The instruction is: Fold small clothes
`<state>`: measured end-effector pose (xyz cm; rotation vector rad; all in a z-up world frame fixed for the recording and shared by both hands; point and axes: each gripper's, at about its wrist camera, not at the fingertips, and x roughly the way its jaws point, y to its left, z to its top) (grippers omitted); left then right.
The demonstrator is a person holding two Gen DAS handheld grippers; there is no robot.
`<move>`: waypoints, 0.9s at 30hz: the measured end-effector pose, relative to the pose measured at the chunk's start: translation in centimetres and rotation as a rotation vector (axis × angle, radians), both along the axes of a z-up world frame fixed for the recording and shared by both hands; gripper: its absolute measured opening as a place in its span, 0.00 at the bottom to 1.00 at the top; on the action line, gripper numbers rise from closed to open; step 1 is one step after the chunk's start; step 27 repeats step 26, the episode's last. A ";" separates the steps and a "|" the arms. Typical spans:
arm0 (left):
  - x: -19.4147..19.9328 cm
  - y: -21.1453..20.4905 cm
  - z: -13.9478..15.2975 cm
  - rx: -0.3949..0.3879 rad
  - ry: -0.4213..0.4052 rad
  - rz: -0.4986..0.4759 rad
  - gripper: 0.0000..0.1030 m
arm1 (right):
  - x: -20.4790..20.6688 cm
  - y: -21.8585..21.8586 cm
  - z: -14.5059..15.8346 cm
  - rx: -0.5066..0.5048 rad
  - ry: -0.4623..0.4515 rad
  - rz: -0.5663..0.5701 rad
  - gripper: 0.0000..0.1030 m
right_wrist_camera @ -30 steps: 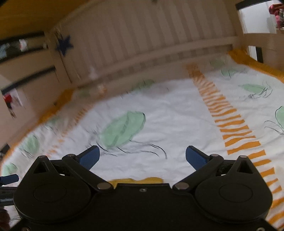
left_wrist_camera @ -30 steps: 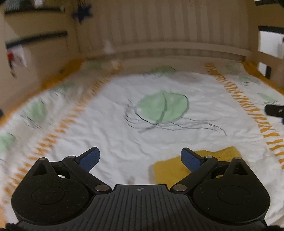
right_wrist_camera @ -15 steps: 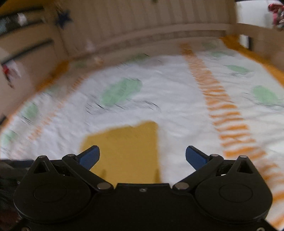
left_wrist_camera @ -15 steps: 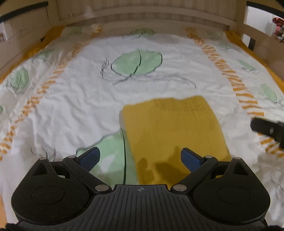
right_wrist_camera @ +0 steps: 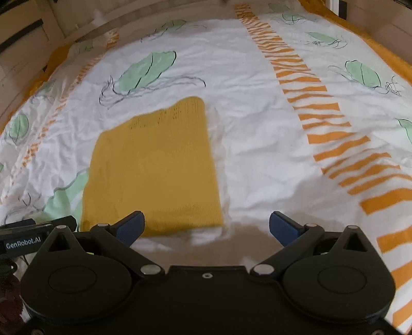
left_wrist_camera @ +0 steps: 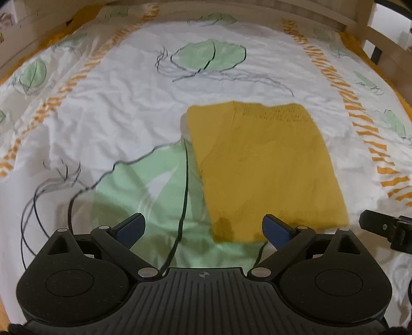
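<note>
Change: a second ago we saw mostly bedsheet and headboard; both cameras have since tipped down, and the yellow knit cloth [left_wrist_camera: 265, 165] now fills the ground ahead of us.
Left gripper [left_wrist_camera: 203, 228]: our jaws are spread wide and carry nothing; the cloth's near edge lies just ahead, between the two fingers and toward the right one.
Right gripper [right_wrist_camera: 206, 225]: also spread wide and empty; the cloth [right_wrist_camera: 152, 165] lies ahead and to the left, its near edge just beyond our left finger [right_wrist_camera: 130, 226].
Cloth: flat on the bed in a tidy rectangle, a line of open stitching along its far edge.
Meaning: we judge that we are lining up on the near edge for a fold; whether folds are already in it we cannot tell.
Neighbour: the right gripper's tip shows at the far right of the left view, level with our fingers.
Surface: a creased white bedsheet [left_wrist_camera: 116, 108] with green leaves and orange dashed stripes, soft under any pinch.
Room: a pale wooden slatted bed frame [left_wrist_camera: 270, 10] beyond the sheet's far end, and orange bedding at the margins.
</note>
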<state>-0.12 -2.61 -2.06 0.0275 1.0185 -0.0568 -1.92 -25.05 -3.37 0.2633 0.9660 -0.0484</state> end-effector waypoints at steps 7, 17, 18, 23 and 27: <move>-0.9 0.5 -0.9 -0.002 0.026 0.011 0.96 | -1.2 1.4 -0.1 -0.078 0.018 0.045 1.00; -1.1 0.8 -1.3 -0.019 0.040 0.016 0.95 | -1.2 1.5 -0.1 -0.083 0.018 0.046 1.00; -1.1 0.8 -1.3 -0.020 0.041 0.016 0.94 | -1.1 1.5 -0.1 -0.082 0.019 0.045 1.00; -1.1 0.8 -1.3 -0.020 0.037 0.011 0.95 | -1.0 1.6 -0.1 -0.076 0.022 0.047 1.00; -1.0 0.6 -1.4 -0.019 0.038 0.008 0.94 | -0.8 1.7 -0.3 -0.072 0.028 0.048 1.00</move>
